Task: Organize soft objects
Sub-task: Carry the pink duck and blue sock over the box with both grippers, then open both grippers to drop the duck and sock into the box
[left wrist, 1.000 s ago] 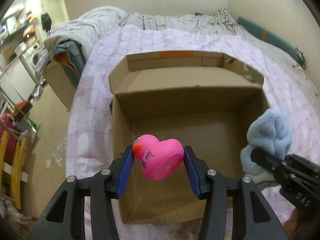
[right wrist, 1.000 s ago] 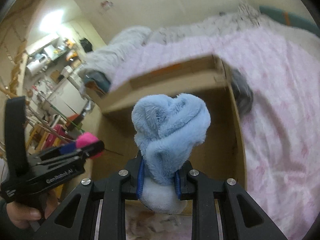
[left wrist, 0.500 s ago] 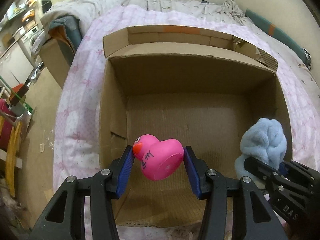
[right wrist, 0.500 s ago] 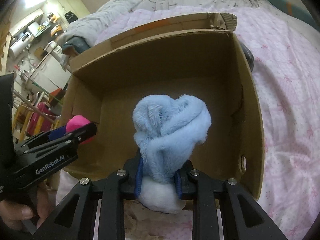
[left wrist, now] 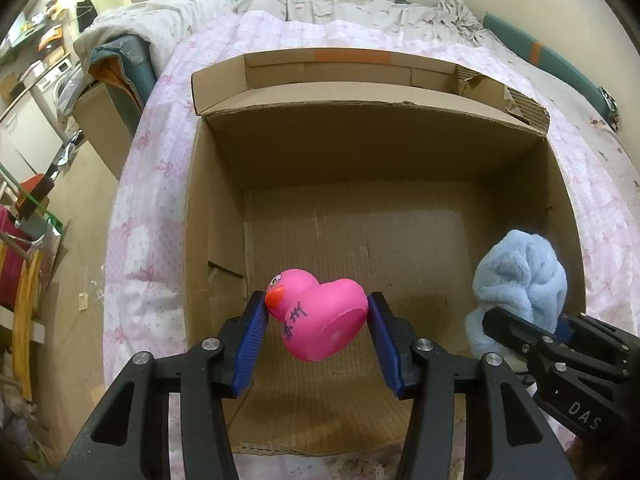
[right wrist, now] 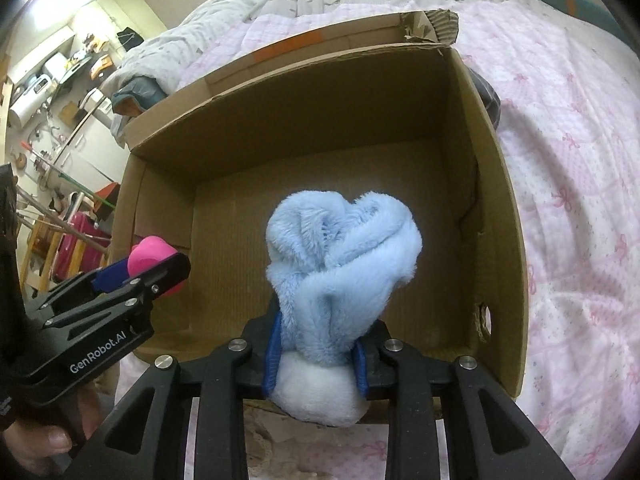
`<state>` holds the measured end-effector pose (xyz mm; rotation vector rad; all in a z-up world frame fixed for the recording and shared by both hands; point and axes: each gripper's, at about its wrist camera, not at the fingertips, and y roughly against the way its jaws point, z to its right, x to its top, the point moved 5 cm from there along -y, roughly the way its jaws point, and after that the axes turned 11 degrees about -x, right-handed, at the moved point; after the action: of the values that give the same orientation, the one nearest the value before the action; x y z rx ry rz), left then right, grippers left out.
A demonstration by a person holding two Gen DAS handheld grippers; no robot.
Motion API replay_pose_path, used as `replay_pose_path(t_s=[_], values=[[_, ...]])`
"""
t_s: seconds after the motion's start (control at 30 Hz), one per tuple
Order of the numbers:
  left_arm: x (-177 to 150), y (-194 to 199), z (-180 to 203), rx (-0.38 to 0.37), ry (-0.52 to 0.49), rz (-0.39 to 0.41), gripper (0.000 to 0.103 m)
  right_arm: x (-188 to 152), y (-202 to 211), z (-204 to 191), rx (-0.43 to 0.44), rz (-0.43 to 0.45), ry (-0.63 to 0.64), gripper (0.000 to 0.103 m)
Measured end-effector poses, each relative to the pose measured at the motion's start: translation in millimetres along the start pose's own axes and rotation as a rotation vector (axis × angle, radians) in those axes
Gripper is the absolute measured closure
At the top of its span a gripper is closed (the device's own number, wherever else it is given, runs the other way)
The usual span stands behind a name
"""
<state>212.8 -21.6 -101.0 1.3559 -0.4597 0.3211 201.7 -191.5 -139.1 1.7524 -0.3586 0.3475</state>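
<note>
My left gripper (left wrist: pixel 316 326) is shut on a pink rubber duck (left wrist: pixel 320 316) with an orange beak and holds it above the near left part of an open cardboard box (left wrist: pixel 216 184). My right gripper (right wrist: pixel 316 354) is shut on a fluffy light blue plush toy (right wrist: pixel 344 256) with a white lower part, held above the box's near edge. In the left wrist view the plush (left wrist: pixel 520 284) and right gripper (left wrist: pixel 524 328) show at the right. In the right wrist view the duck (right wrist: pixel 150 254) and left gripper (right wrist: pixel 156 272) show at the left. The box (right wrist: pixel 496 208) floor is bare.
The box stands on a bed with a pink patterned quilt (left wrist: pixel 152 184). A grey blanket (left wrist: pixel 168 16) is heaped at the bed's far left. A dark object (right wrist: pixel 490 102) lies behind the box's right wall. Cluttered floor and furniture (left wrist: pixel 28 216) lie left of the bed.
Both grippers have moved forward and over the box with their toys still held. The box interior now fills both views.
</note>
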Motion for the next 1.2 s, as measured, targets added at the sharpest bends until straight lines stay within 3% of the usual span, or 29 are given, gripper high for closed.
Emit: replay_pose_path(t_s=[0.17, 0.27, 0.4, 0.47, 0.63, 0.8, 0.83, 1.2], values=[[-0.9, 0.1, 1.1, -0.002, -0.006, -0.001, 0.056, -0.6, -0.4, 0.4, 0.006, -0.005, -0.01, 0.067], [-1.0, 1.7, 2.2, -0.001, -0.012, 0.01, 0.056, -1.1, -0.5, 0.5, 0.002, -0.007, -0.011, 0.051], [-0.7, 2.5, 5.5, -0.003, -0.024, 0.014, 0.056, -2.2, -1.5, -0.8, 0.007, -0.017, -0.01, 0.049], [-1.2, 2.2, 6.4, -0.001, -0.028, 0.01, 0.056, -1.0, 0.1, -1.2, 0.011, -0.011, -0.014, 0.04], [-0.7, 1.8, 5.0, -0.006, -0.018, 0.002, 0.055, 2.6, 6.5, -0.8, 0.035, 0.018, -0.032, 0.033], [1.4, 5.9, 4.3, -0.015, -0.003, 0.009, 0.039, 6.5, 16.0, -0.9, 0.034, 0.068, -0.041, 0.01], [2.0, 7.3, 4.2, -0.016, -0.002, 0.015, 0.037, 8.2, 17.6, -1.2, 0.033, 0.077, -0.045, 0.0], [4.5, 18.0, 3.4, -0.039, 0.025, 0.042, 0.036, 14.6, 26.5, 3.4, 0.016, 0.134, -0.069, 0.0]])
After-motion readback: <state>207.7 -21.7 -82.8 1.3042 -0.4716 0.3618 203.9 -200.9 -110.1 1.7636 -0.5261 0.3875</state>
